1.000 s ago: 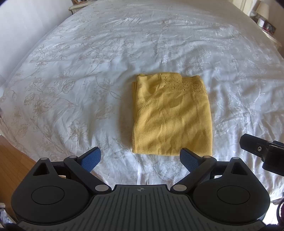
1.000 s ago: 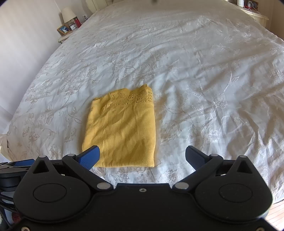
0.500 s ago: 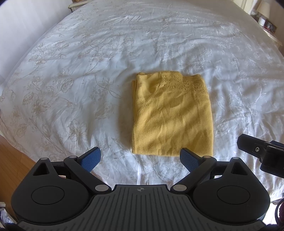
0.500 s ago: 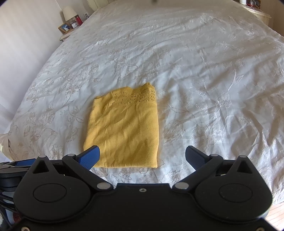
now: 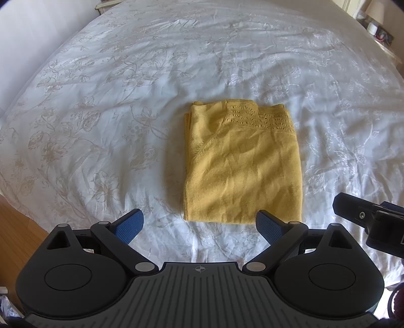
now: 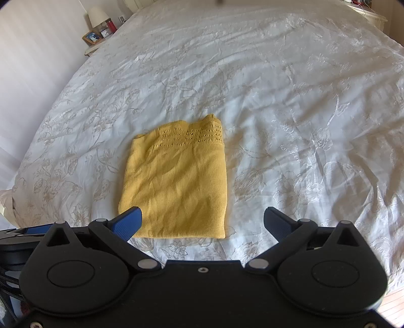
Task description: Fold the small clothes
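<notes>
A small mustard-yellow knitted garment (image 5: 243, 161) lies folded into a neat rectangle on the white flowered bedspread (image 5: 126, 101), its lace-patterned band at the far end. My left gripper (image 5: 199, 223) hovers just short of its near edge, open, nothing between the blue pads. The same garment (image 6: 176, 184) sits left of centre in the right wrist view. My right gripper (image 6: 203, 220) is open and empty above the garment's near edge, its left pad (image 6: 128, 222) over the near left corner. The right gripper's body (image 5: 371, 217) shows at the left view's right edge.
The bedspread (image 6: 303, 113) stretches wide on all sides of the garment. A bedside table with a lamp (image 6: 97, 17) and a framed picture stands at the far left corner. Wooden floor (image 5: 15, 219) shows past the bed's near left edge. Another lamp (image 5: 376, 10) stands far right.
The right wrist view has drifted left, so the garment sits further right and closer to its fingers. The left gripper has barely moved. Both stay open.
</notes>
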`<action>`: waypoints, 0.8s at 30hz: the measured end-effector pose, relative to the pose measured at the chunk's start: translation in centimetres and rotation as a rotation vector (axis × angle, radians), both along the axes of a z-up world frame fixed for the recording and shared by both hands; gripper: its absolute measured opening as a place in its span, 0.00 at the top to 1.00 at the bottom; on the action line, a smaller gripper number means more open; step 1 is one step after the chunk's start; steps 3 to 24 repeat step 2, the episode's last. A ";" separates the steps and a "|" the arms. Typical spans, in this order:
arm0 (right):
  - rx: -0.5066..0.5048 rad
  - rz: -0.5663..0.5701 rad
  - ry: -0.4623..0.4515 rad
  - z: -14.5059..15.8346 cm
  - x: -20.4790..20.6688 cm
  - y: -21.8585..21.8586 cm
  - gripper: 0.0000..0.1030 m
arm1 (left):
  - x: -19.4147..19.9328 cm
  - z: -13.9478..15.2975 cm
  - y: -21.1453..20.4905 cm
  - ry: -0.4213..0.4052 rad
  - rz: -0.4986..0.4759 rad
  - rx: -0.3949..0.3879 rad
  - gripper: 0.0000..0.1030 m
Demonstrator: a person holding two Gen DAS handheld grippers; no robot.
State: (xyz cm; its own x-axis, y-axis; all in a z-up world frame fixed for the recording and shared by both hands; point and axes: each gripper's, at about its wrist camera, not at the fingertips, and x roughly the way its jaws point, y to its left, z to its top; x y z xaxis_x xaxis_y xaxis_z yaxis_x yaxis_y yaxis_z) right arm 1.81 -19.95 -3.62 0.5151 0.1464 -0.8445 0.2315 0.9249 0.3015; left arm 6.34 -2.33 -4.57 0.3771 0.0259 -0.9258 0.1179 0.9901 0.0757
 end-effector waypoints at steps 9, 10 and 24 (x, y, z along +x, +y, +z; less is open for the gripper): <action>0.003 -0.001 0.004 -0.1 0.1 0.0 0.01 | 0.1 -0.1 -0.1 0.004 0.000 -0.003 0.06; 0.003 -0.001 0.004 -0.1 0.1 0.0 0.01 | 0.1 -0.1 -0.1 0.004 0.000 -0.003 0.06; 0.003 -0.001 0.004 -0.1 0.1 0.0 0.01 | 0.1 -0.1 -0.1 0.004 0.000 -0.003 0.06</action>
